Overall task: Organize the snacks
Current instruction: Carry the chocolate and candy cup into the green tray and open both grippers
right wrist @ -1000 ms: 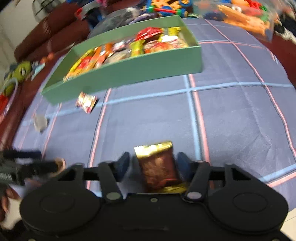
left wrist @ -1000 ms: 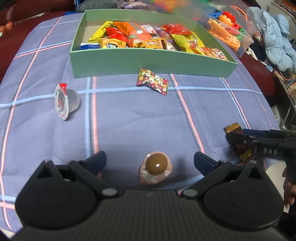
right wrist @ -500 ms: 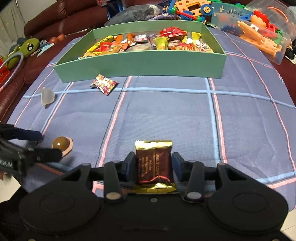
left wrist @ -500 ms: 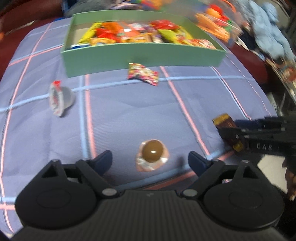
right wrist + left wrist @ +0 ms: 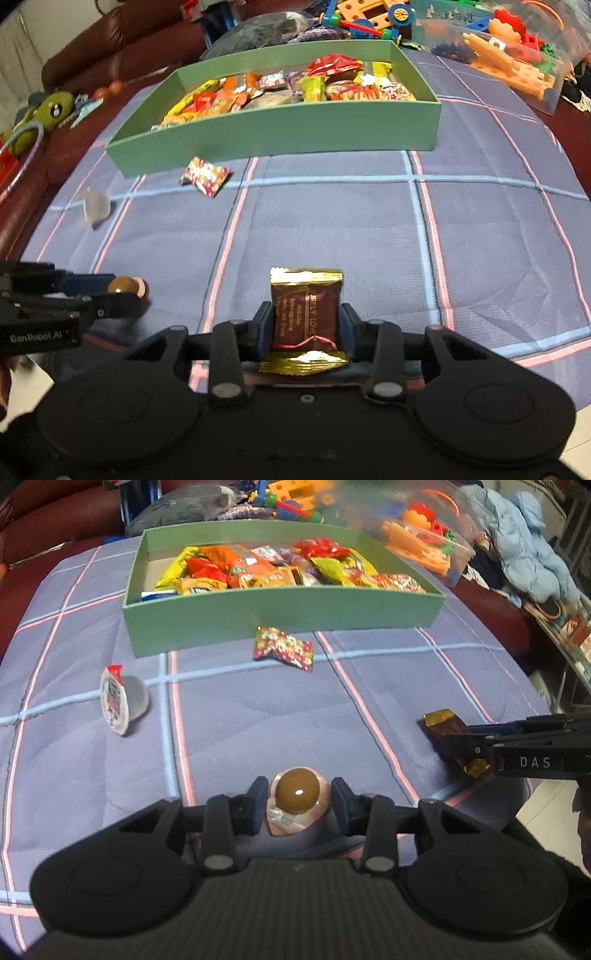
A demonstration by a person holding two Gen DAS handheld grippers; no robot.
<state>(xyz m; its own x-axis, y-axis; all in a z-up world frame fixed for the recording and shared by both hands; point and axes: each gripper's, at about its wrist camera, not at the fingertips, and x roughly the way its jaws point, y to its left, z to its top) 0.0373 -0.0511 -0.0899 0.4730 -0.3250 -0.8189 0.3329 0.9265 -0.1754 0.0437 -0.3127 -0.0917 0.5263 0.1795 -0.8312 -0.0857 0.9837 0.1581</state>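
Brown domed jelly cup (image 5: pixel 297 798), light and slippery, flanked by closing left tongs (image 5: pixel 299 805), pads not touching; right tongs (image 5: pixel 306 326) clamped on crinkly maroon foil packet (image 5: pixel 305 314).

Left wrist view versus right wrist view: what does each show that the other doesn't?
Left only: the jelly cup's printed lid, a pale blue jacket.
Right only: a green plush toy, the chocolate packet's printed front.
Both: the green box of snacks, the patterned candy, left tongs around the brown ball sweet, right tongs gripping the packet.
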